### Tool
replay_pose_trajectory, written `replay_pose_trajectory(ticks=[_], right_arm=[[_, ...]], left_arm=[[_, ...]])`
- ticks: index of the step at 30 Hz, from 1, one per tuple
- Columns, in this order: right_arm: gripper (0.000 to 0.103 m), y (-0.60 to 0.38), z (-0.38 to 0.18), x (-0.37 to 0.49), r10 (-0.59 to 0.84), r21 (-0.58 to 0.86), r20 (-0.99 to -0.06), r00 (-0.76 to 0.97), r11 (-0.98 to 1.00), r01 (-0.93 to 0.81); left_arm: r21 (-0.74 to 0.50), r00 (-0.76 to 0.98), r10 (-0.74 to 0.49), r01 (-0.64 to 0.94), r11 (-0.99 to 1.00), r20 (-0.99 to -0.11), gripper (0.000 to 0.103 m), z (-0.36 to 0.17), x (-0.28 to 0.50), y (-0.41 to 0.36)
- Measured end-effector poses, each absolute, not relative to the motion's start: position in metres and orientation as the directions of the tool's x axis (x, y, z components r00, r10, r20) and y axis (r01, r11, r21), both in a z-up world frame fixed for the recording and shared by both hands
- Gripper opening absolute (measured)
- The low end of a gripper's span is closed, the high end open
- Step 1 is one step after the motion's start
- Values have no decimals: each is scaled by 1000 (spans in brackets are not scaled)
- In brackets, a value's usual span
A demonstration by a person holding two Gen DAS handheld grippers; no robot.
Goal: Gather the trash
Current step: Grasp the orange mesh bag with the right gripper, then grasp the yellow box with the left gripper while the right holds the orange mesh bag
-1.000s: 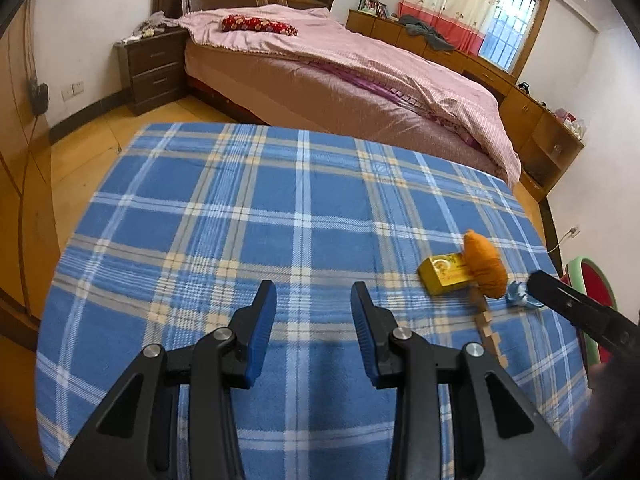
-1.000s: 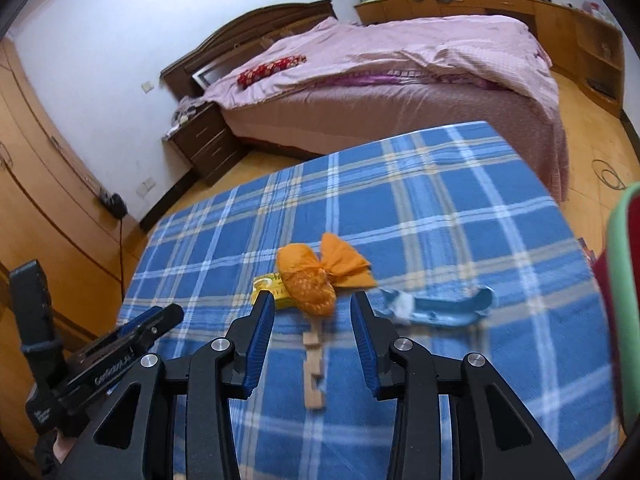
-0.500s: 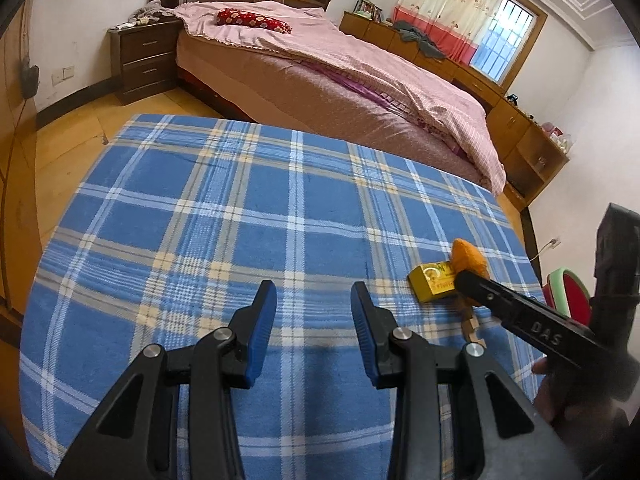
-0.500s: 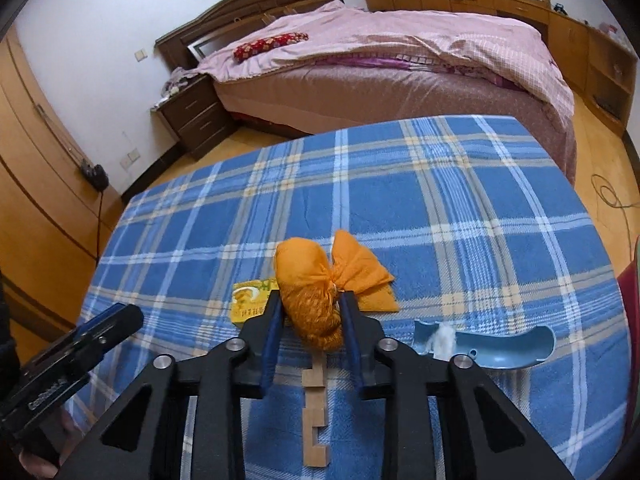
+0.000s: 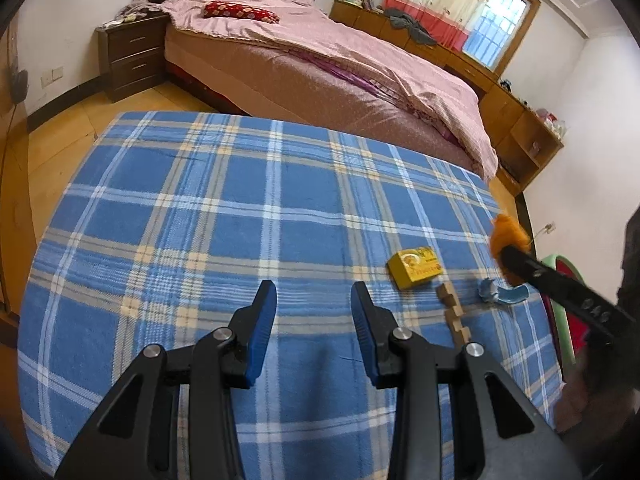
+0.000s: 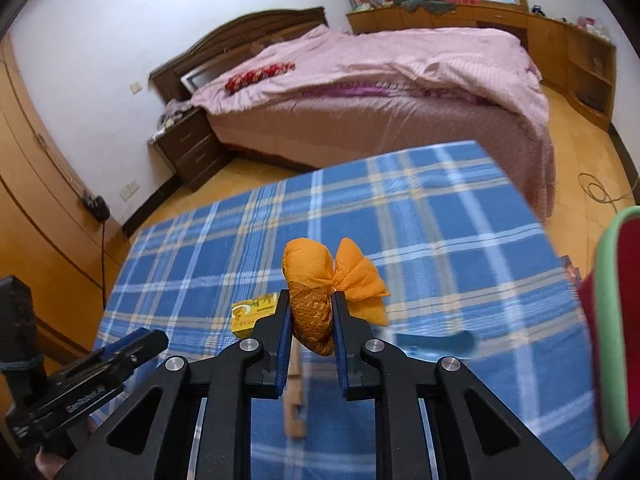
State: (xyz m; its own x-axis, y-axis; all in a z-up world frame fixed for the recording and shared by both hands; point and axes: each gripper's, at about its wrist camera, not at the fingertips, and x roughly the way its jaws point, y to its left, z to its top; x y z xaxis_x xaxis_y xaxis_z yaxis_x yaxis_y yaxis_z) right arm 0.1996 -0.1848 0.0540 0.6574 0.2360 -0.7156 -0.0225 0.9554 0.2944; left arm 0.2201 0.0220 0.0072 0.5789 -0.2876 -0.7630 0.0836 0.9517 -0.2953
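The right gripper [image 6: 310, 322] is clamped on the orange mesh bundle [image 6: 316, 280], its blue pads pressing the netted lower half from either side while the knotted top and a loose flap stand clear above the fingertips. Seen from the left wrist, the bundle [image 5: 507, 236] appears lifted off the blue plaid tablecloth [image 5: 224, 216]; motion blur in the right view makes the height hard to judge.

The step in hand looks like carrying this piece to the bin. To the gripper's right, a green-rimmed red container [image 6: 616, 320] stands past the table edge and is probably the target, though only its rim shows. A good carry keeps the squeeze steady, since soft netting can slip or sag out below the pads, and travels level across until the bundle is over the opening before letting go. The hanging flap should clear the rim rather than snag on it.

Below and just ahead of the right gripper lie a yellow box [image 6: 256, 312] to its left, a notched wooden strip [image 6: 294, 408] beneath it, and a blue plastic piece [image 6: 436, 342] to its right. These likely come next.

The left gripper [image 5: 313, 312] hovers over bare cloth, its jaws spread wide and holding nothing, with the yellow box [image 5: 414, 268] ahead to its right.
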Motion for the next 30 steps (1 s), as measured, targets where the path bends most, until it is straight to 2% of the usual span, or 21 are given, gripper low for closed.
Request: replay_pose_trajectory(ticks=[5, 15, 25, 30], right_arm=[[18, -216, 67, 176, 211, 329, -693, 689, 943, 41], [19, -279, 76, 129, 192, 417, -646, 738, 899, 131], [19, -316, 70, 97, 151, 444, -640, 753, 873, 203], [19, -328, 65, 85, 145, 459, -644, 751, 859, 227]], left_arm=[[-267, 572, -298, 140, 953, -764, 49, 18, 224, 2], [-175, 507, -299, 279, 944, -808, 49, 13, 247, -57], [-128, 475, -263, 297, 946, -840, 49, -6, 271, -83], [-142, 482, -263, 273, 951, -836, 49, -11, 273, -84]])
